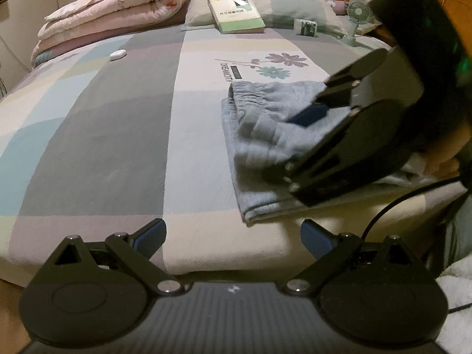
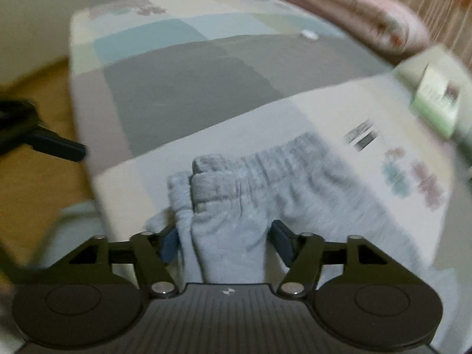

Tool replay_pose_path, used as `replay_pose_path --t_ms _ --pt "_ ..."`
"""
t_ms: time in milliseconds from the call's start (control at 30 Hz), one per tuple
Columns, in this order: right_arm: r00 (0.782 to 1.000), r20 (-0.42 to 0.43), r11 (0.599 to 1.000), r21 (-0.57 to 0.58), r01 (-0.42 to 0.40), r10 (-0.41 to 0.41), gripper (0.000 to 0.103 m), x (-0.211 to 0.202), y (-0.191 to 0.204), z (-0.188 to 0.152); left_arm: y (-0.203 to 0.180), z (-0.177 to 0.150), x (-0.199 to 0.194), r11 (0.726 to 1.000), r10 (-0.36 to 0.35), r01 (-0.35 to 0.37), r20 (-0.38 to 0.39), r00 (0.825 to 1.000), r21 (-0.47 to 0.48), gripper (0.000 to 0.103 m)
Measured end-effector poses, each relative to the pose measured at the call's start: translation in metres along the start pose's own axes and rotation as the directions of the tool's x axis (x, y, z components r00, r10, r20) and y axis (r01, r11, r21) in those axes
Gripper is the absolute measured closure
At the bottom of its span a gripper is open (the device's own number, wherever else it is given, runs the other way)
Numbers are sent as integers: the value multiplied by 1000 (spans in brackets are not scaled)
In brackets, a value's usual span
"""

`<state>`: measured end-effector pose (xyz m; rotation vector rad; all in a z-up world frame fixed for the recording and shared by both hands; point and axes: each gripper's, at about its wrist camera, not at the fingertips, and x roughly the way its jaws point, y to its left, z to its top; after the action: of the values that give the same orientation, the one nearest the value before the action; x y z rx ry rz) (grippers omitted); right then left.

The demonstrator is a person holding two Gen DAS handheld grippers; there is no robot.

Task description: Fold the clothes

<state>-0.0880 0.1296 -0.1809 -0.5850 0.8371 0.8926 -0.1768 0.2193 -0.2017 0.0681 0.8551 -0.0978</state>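
Letting go cleanly, we lift the open right tongs (image 2: 224, 243) straight off the folded grey fleece trousers (image 1: 265, 135) near the bed's (image 1: 118, 124) right edge, left tongs (image 1: 233, 240) open, empty.

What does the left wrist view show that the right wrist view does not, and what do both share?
Only the left wrist view shows the small fan and the open, empty left gripper. Only the right wrist view shows the right gripper open astride the grey garment. Both share the garment, the book, the pink quilt and the patchwork bedsheet.
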Motion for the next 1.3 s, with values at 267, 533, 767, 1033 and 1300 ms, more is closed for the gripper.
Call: replay_pose_path --t_ms 267,533,767,1033,1300 --pt "996 71 986 166 34 -46 21 -82 -72 -43 -13 6 -10 998 -4 2 22 1000 56 6" --pt "956 0 933 220 285 -293 15 -141 -98 -147 -51 28 -3 989 -61 55 44 997 141 6" --pt "922 -73 924 7 382 -380 13 -120 -53 -213 -99 34 6 961 -138 129 19 990 245 6" --pt "889 -23 889 -45 456 -457 13 -87 -42 -208 -131 35 8 940 -164 154 6 986 303 6" --pt "877 45 878 63 475 -478 13 -119 -56 -209 -161 44 17 898 -204 185 5 979 399 6"
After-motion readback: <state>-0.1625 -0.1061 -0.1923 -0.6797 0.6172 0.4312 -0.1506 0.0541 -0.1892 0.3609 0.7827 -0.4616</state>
